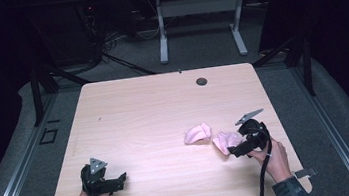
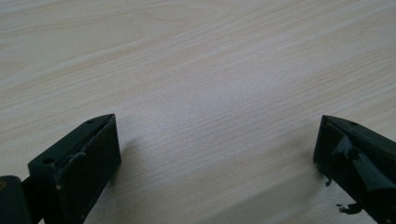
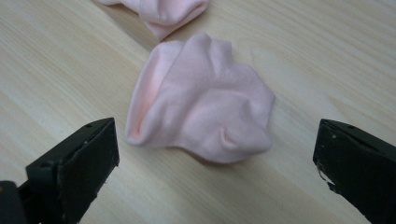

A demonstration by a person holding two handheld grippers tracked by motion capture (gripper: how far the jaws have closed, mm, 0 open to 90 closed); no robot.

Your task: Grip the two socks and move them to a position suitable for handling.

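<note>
- The right tongs [image 3: 215, 154] were spread wide and aimed at a small crumpled pale-pink fabric sock [image 3: 205, 107], which lay loose on the light wood-grain desk [image 1: 139, 117] between the jaws but just ahead of their tips, touching neither.
- A second pale-pink sock [image 1: 197, 133] lay just beside the first, apart from it by a narrow gap, toward the desk's middle.
- The left tongs [image 2: 215, 140] were also spread, over bare wood near the front-left of the desk, well apart from both socks and holding nothing.
- The likeliest slip, I judged: closing from there would catch only a soft fold at the near edge, and the sock could slide out or drag.
- Pushing further forward might shove the limp fabric into its neighbour, so that both bunch together.
</note>
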